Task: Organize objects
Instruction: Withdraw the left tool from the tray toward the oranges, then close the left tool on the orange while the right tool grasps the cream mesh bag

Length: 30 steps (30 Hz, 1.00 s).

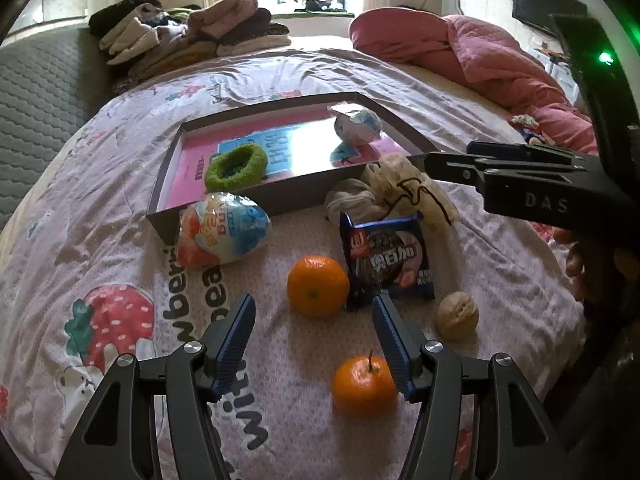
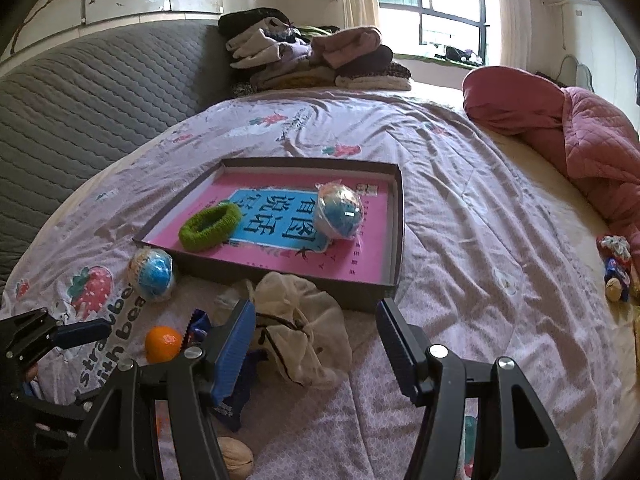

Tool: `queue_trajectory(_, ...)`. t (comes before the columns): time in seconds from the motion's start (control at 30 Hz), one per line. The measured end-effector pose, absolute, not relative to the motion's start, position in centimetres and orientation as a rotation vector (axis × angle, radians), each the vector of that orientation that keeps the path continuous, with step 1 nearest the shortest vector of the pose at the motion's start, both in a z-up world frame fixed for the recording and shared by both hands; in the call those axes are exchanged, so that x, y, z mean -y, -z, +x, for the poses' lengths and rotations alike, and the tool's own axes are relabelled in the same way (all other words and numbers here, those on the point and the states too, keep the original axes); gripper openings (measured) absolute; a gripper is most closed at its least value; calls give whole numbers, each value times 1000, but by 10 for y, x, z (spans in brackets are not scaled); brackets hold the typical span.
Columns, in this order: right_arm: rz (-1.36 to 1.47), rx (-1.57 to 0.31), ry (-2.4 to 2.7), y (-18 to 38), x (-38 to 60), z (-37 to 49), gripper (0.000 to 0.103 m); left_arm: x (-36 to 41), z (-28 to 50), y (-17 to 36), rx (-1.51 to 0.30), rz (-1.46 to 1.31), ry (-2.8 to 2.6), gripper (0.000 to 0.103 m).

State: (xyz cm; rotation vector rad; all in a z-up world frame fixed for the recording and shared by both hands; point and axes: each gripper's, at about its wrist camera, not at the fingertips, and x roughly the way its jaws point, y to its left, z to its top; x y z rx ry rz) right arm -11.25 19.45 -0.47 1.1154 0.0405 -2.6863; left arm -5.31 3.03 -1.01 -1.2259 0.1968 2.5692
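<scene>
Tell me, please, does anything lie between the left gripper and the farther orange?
Nothing visible does. The left gripper is open and the farther orange lies just beyond its fingertips on bare bedspread; the snack packet only touches the orange's right side.

- I see the bed (image 1: 400,76), spread with a pale lilac sheet (image 2: 480,240) printed with strawberries, carrying everything.
- A shallow grey box lid (image 2: 394,248) lies flat near its middle.
- Just before the lid's near wall lie a wrapped egg toy (image 1: 222,230), a crumpled cloth pouch (image 1: 400,192) and a blue snack packet (image 1: 386,260).
- Nearer me lie two oranges, one (image 1: 318,286) beside the packet, one (image 1: 364,386) closer, and a walnut (image 1: 457,315).
- A stack of folded clothes (image 2: 316,60) sits at the far end; a pink quilt (image 2: 580,136) is bunched along the right.
</scene>
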Motion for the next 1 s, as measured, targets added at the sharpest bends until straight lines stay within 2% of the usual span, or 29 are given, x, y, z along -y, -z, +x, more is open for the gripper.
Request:
queue_trajectory(0.7,1149,-34,2680,15,-193,-114,62,-37,-25,26,-183,-1257,-2506,62)
queue_trajectory(1.0,1202,46,2671,26,-201,-123,62,-41,-22,38,-168,-1264,-2531,62)
